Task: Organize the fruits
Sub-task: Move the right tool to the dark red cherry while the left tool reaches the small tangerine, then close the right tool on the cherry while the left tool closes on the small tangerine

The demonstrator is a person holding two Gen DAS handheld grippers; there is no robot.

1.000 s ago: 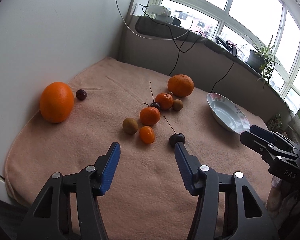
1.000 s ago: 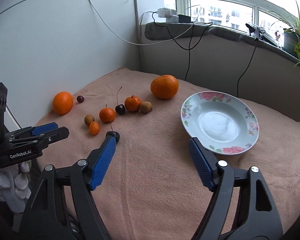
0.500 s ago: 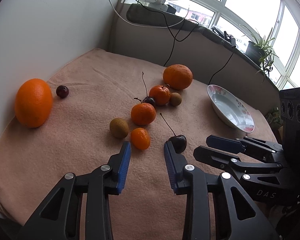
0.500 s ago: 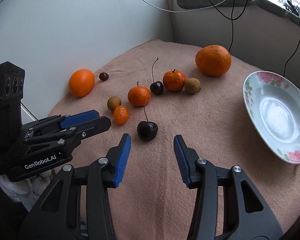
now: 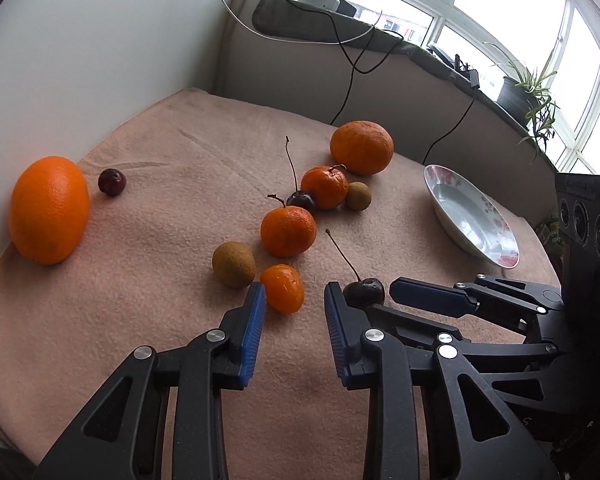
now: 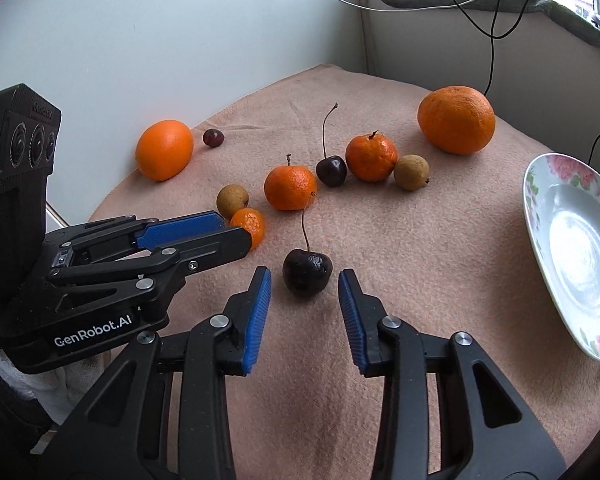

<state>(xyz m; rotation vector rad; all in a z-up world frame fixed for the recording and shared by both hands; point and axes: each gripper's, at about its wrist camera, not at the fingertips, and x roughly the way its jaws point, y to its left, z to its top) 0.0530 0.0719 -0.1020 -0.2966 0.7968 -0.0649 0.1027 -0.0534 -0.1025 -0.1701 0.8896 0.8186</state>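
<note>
1. Closing in on two fruits at once — the right gripper (image 6: 305,290) is lined up on the stemmed cherry (image 6: 307,271), and the left gripper (image 5: 295,300) on the small orange fruit (image 5: 282,288) just beside it

2. Both pairs of jaws are closing. On the right, the cherry sits just ahead of the blue pads (image 6: 260,312) with a gap on either side, so nothing is gripped. On the left, the small orange fruit lies at the tips of the pads, not yet clamped

3. The rest of the fruit — two big oranges, two tangerines, two brown fruits, two more cherries — lies loose on the peach cloth (image 6: 440,240). The flowered plate (image 6: 572,240) stands empty at the right, well apart from the cherry

4. This looks like the opening pick of the sorting, no fruit yet moved to the plate

5. Next, I judge, each gripper needs to ease forward so its fruit sits fully between the pads, then pinch softly; a cherry bruises or rolls away easily, and the two grippers are near each other, so care is needed to avoid a knock
</note>
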